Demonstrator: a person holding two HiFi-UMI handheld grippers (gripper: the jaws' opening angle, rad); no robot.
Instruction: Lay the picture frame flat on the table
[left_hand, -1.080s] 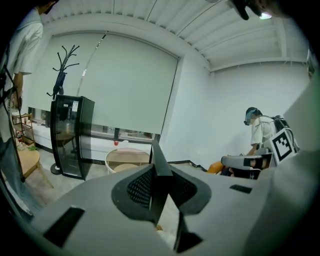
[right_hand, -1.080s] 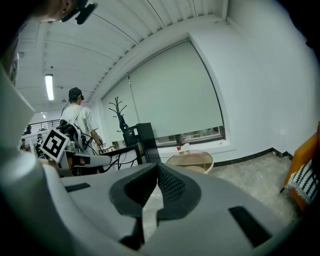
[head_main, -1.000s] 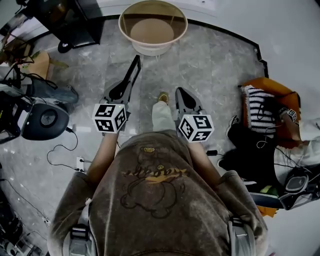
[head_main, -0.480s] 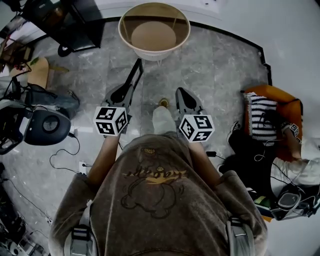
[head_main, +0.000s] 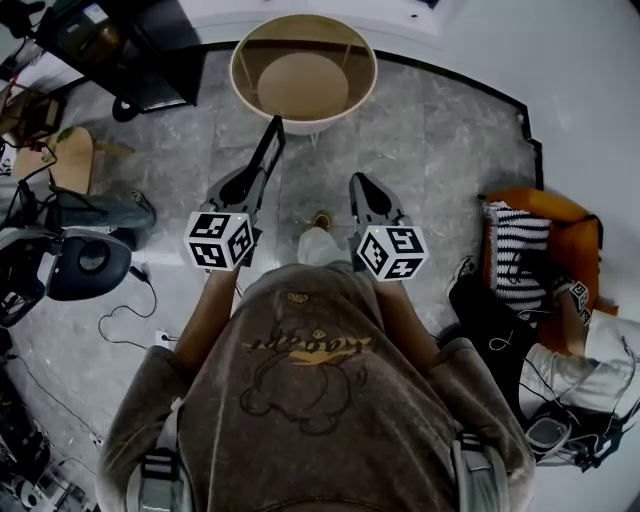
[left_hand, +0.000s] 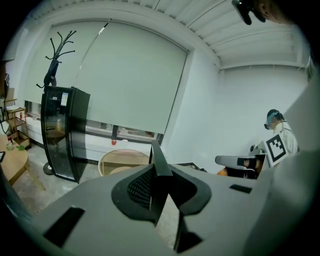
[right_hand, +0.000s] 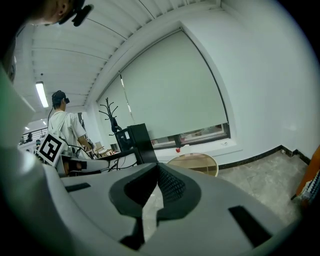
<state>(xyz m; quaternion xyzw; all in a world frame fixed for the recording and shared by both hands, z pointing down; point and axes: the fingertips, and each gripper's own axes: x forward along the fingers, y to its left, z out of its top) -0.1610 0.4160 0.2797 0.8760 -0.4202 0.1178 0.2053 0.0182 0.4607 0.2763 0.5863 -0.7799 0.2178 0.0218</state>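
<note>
My left gripper (head_main: 246, 184) is shut on a thin black picture frame (head_main: 266, 146), held edge-on and pointing toward the round wooden table (head_main: 243, 50) ahead. In the left gripper view the frame's black edge (left_hand: 161, 162) stands upright between the pads of the left gripper (left_hand: 156, 176), with the table (left_hand: 111, 159) behind it. My right gripper (head_main: 364, 193) hangs level with the left one, shut with nothing in it. The right gripper (right_hand: 156, 181) looks toward the same table (right_hand: 201, 161) from a distance.
A black cabinet (head_main: 120, 45) stands left of the table, with a coat rack (left_hand: 56, 47) beside it. An office chair (head_main: 75, 265) and floor cables (head_main: 125, 305) lie at the left. At the right are an orange seat with striped cloth (head_main: 520, 245) and a person (head_main: 585, 355).
The view has shifted slightly: the round table sits a little lower and nearer in the picture. Both grippers keep their pose, and the frame stays in the left one.
</note>
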